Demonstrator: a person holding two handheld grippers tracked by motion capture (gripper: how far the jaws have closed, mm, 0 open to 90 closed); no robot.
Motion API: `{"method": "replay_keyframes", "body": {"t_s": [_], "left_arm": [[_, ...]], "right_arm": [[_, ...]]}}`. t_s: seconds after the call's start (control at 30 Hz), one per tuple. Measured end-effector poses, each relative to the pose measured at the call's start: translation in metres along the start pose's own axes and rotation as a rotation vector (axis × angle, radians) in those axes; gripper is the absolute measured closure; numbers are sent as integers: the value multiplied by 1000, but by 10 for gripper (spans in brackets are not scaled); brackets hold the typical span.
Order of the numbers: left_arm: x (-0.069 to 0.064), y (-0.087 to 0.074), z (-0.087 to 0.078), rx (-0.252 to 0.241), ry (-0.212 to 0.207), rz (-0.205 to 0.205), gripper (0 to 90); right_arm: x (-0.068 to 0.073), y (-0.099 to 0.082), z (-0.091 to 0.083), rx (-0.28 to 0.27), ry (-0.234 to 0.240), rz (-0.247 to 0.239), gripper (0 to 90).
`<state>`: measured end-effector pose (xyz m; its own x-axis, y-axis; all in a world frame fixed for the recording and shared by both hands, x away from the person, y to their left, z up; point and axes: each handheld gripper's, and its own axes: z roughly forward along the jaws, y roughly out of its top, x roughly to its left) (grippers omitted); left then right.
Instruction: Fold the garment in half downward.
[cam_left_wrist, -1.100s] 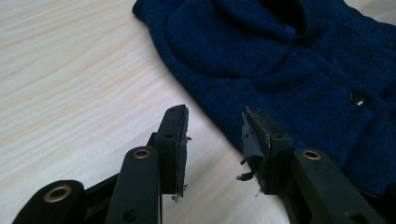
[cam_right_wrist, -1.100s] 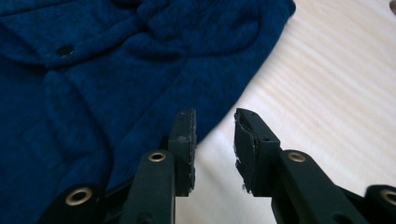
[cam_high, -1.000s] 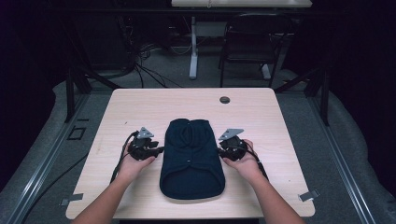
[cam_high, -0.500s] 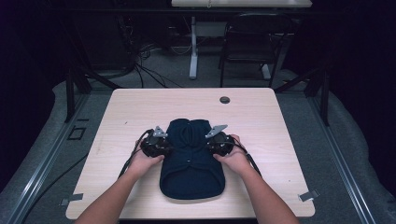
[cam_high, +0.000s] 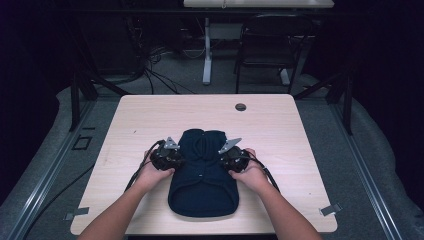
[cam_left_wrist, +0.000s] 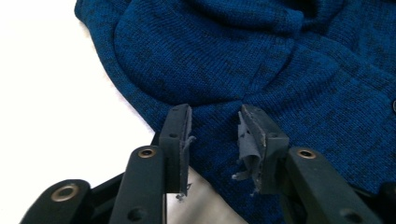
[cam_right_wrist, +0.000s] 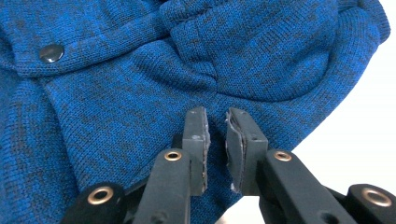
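At mid-table (cam_high: 150, 112), the sweater (cam_high: 202, 175) is being pinched at both side edges; left gripper (cam_left_wrist: 215, 140) and right gripper (cam_right_wrist: 215, 135) have just been closing, jaws not yet clamped. Both knit layers should be caught evenly.
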<state>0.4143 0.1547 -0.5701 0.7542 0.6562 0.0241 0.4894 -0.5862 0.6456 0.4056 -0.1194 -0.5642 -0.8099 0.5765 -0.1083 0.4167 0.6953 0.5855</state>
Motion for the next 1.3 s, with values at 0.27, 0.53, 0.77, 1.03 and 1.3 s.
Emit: {"method": "replay_keyframes", "body": {"t_s": [0.27, 0.53, 0.77, 1.03, 1.3], "left_arm": [[-10, -8, -7, 5, -17, 42, 671], [-13, -12, -12, 13, -38, 47, 671], [-8, 4, -24, 13, -45, 48, 632], [5, 39, -28, -12, -39, 68, 600], [20, 60, -19, -27, -29, 50, 597]], "right_arm": [[12, -4, -5, 4, 5, -37, 773], [20, -4, -9, 28, 31, -59, 791], [23, 10, -20, 36, 19, -120, 763], [-2, 42, -32, 31, -13, -131, 724], [-29, 68, -27, 19, -31, -113, 647]]}}
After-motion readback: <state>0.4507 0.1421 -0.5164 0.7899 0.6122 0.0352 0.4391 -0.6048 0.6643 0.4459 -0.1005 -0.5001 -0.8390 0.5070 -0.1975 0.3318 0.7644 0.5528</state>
